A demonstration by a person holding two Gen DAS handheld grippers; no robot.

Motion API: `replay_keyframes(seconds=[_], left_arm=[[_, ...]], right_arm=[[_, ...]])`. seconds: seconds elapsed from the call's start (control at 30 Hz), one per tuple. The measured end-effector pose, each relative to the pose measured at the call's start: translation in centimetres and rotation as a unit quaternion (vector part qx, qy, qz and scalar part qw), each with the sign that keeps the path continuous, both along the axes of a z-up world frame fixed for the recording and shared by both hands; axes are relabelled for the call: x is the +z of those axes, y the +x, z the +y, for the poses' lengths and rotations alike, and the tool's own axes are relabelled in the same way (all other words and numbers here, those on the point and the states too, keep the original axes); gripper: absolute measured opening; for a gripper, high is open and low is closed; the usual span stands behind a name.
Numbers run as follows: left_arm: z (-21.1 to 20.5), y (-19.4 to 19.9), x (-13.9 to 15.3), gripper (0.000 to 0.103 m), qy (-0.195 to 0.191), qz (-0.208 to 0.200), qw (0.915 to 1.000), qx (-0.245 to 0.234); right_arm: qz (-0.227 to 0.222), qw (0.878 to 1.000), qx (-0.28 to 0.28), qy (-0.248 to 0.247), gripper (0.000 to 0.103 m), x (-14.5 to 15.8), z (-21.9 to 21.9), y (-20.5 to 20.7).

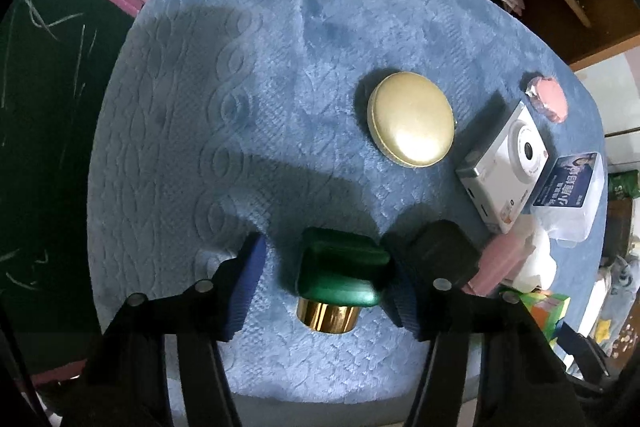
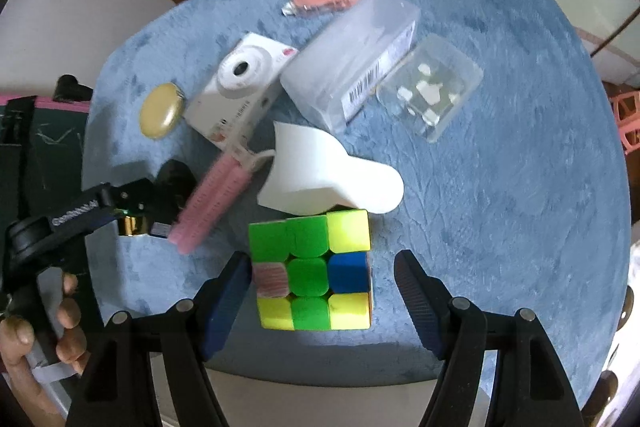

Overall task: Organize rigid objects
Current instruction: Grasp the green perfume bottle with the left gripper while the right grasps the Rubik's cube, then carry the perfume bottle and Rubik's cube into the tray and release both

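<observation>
Blue ribbed pads line the left gripper [image 1: 320, 283], whose 2 fingers straddle a dark green bottle with a gold cap [image 1: 340, 275] lying on the blue plush cloth [image 1: 240, 87]; the right pad sits against the bottle's side while a strip of cloth shows between the left pad and the bottle, so the pinch is not complete. Just beyond its right finger lies a small black box [image 1: 440, 251], then a pink ribbed bar [image 1: 496, 259]. Farther out ahead rests a round gold compact [image 1: 411, 119], and to its right a white camera [image 1: 504, 167], a clear case with a blue label [image 1: 568, 187] and a pink faceted piece [image 1: 548, 97]. The right gripper [image 2: 322, 291] stands spread over a puzzle cube [image 2: 312, 269] with green, yellow, blue and pink tiles; its left pad is at the cube's edge and its right pad is clear of it. Just past the cube lies a white moulded block [image 2: 328, 175], farther out a frosted box with a barcode [image 2: 352, 67] and a clear box holding small white parts [image 2: 432, 91]. Off to this gripper's left, a hand [image 2: 48, 331] grips the other tool's handle.
</observation>
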State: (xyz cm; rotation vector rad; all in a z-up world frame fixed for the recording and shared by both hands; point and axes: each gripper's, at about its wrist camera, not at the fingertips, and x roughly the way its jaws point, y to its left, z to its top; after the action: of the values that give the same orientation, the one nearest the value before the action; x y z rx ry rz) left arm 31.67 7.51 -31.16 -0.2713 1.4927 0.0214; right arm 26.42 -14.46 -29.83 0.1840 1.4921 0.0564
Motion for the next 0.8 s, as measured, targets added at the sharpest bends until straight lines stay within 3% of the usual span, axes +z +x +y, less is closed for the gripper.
replay_keyframes(seconds=[0.13, 0.5, 0.8], left_arm=[[-0.6, 0.2, 0.2, 0.046, -0.002, -0.007, 0.9999, -0.009], [-1.0, -0.7, 1.2, 0.045, 0.005, -0.018, 0.9998, -0.004], [-1.1, -3.0, 7.2, 0.045, -0.012, -0.065, 0.9976, -0.02]], right_arm=[[0.024, 1.0, -0.005, 0.009, 0.062, -1.2, 0.1, 0.2], [0.014, 1.0, -0.012, 0.002, 0.059, -1.0, 0.9, 0.0], [-0.017, 0.999, -0.027, 0.041, 0.059, 2.2, -0.8, -1.0]])
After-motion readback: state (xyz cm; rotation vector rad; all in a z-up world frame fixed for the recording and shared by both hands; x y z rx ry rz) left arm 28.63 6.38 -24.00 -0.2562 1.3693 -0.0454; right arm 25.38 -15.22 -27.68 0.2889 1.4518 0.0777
